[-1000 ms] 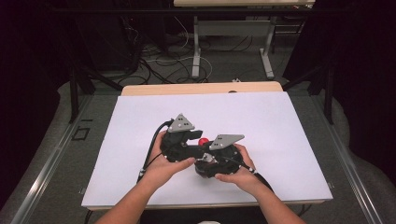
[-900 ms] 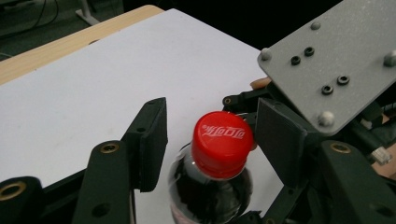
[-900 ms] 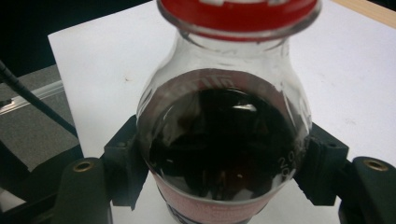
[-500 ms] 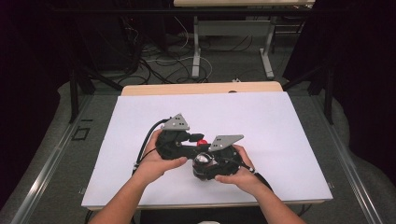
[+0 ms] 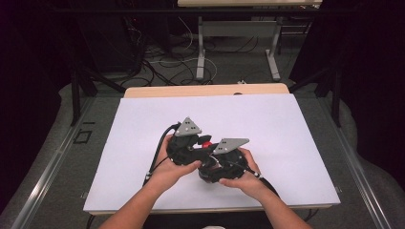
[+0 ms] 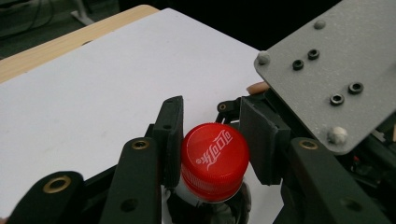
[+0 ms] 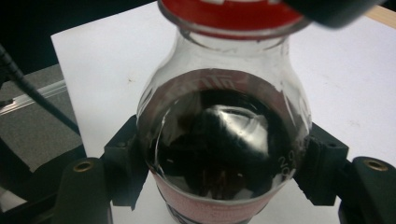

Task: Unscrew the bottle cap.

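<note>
Right gripper (image 5: pixel 210 160): clamping its jaws on the body of the bottle, one pad pressing on each side of the glass, low in the right gripper view.
Left gripper (image 6: pixel 210 135): having just been closing its jaws, now gripping the red cap from both sides, a pad touching each flank of it.
Table (image 5: pixel 286 124): lying under a white sheet, with a strip of bare wood showing at the far edge; both hands are working near the front middle.
Bottle (image 7: pixel 224 140): sitting between the two grippers above the white sheet, holding dark liquid, with a red label band showing at its lower edge.
Cap (image 6: pixel 213 159): sitting on the bottle's neck, red with white script on top, showing in the high view as a red spot between the two grey plates.
</note>
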Tool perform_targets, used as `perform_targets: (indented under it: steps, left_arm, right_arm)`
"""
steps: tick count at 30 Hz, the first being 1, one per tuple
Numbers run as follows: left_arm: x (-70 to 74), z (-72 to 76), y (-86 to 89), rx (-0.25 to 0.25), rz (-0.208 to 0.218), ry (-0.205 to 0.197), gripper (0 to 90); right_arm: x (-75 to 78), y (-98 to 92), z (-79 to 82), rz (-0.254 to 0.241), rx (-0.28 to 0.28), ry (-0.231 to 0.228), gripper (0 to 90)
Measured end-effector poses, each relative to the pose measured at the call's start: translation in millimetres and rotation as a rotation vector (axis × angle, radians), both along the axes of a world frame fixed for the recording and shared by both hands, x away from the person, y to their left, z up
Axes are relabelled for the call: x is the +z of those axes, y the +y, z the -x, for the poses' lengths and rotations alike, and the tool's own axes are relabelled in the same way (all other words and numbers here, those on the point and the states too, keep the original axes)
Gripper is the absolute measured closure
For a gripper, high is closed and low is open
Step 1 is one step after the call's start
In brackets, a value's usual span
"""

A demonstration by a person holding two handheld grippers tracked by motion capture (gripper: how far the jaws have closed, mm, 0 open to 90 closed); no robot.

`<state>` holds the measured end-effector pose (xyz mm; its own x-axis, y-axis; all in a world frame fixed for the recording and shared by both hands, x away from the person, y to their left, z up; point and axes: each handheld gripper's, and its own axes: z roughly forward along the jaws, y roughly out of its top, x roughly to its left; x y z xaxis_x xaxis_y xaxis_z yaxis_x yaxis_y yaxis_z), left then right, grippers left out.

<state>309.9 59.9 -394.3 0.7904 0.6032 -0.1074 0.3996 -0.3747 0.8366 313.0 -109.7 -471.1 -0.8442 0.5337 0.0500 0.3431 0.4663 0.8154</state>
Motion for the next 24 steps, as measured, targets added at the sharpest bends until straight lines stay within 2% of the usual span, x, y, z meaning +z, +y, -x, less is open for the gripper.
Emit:
perform_targets:
  steps: [3,4,5,9,12,13,16,17,18,19,21,24]
  left_arm:
    - [0.7,-0.7,0.3,-0.009,0.013,0.014,60.3]
    - [1.2,-1.5,1.1,-0.016,0.013,0.019,55.7]
    - [2.3,-1.8,3.1,-0.021,0.016,0.028,51.5]
    - [6.3,-1.9,11.9,-0.042,0.012,0.044,48.2]
    - [9.0,-0.4,18.8,-0.066,0.007,0.029,47.6]
    - [9.4,0.2,20.2,-0.076,0.012,0.036,47.6]
    - [8.9,-0.9,23.1,-0.133,0.000,0.030,48.2]
    - [8.9,-2.4,24.1,-0.170,-0.011,0.036,49.0]
    - [6.7,-4.0,23.2,-0.179,-0.004,0.025,49.7]
    - [6.3,-6.3,24.3,-0.215,-0.011,0.038,50.2]
    - [2.6,-10.6,23.6,-0.265,-0.001,0.033,51.9]
    - [-1.3,-14.3,22.6,-0.293,-0.010,0.042,57.0]
  right_arm:
    - [0.5,-0.5,-0.5,-0.003,-0.005,-0.003,30.1]
    - [1.3,-1.4,-0.8,0.003,0.010,0.007,30.1]
    - [0.8,-1.3,-0.6,-0.009,-0.002,0.000,30.1]
    - [0.6,-3.1,-1.6,-0.013,0.002,0.007,30.1]
    - [0.6,-3.0,-1.6,-0.014,0.012,0.012,30.1]
    - [0.6,-3.0,-1.7,-0.016,0.020,0.012,30.1]
    - [1.1,-1.8,-0.8,-0.023,0.038,0.022,30.0]
    - [1.3,-1.3,-0.4,-0.019,0.048,0.027,30.0]
    - [1.0,-0.3,0.1,-0.021,0.053,0.021,30.0]
    - [0.9,0.3,0.6,-0.019,0.058,0.019,30.1]
    - [1.7,0.7,1.4,-0.010,0.075,0.028,30.0]
    - [1.8,1.9,3.1,-0.023,0.079,0.023,30.0]
